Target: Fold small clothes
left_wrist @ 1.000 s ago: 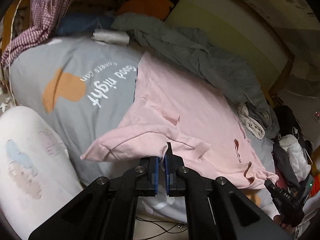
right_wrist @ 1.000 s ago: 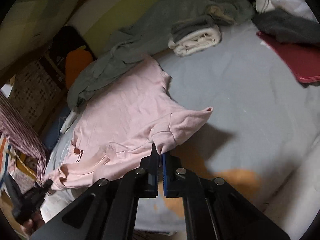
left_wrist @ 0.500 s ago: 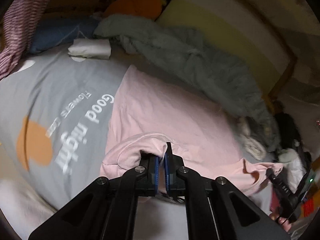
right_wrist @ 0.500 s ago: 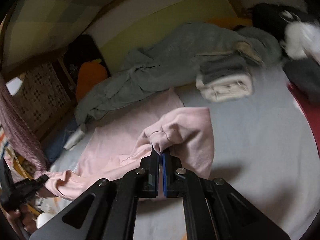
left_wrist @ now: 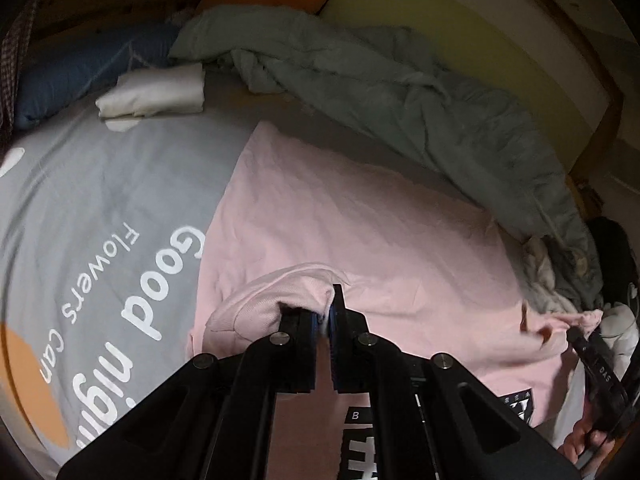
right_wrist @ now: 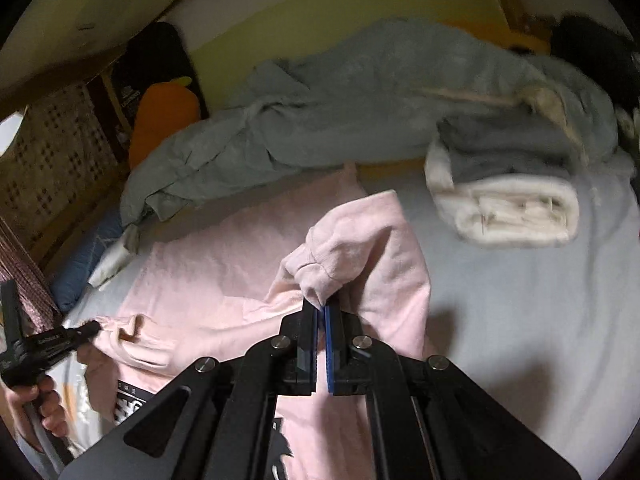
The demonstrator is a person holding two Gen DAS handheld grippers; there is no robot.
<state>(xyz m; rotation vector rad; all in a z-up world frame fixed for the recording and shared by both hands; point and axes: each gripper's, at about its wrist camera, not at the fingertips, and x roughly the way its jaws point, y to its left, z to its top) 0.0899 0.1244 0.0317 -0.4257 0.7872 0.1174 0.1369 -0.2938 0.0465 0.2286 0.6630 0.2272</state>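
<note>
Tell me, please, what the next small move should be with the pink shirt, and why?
Probably carry both pinched edges further across and lay them on the shirt's flat back. The left tongs and right tongs are each shut on a fold of the pink shirt, lifted above the flat part on the grey bedsheet, so the fold is only half made.

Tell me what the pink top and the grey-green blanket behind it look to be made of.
Pink long-sleeved top: looks like soft matte knit, likely cotton jersey or fleece; it creases softly and has a ribbed cuff. Grey-green rumpled blanket: seems a thin, matte woven fabric with many fine crumples, perhaps washed cotton.
</note>
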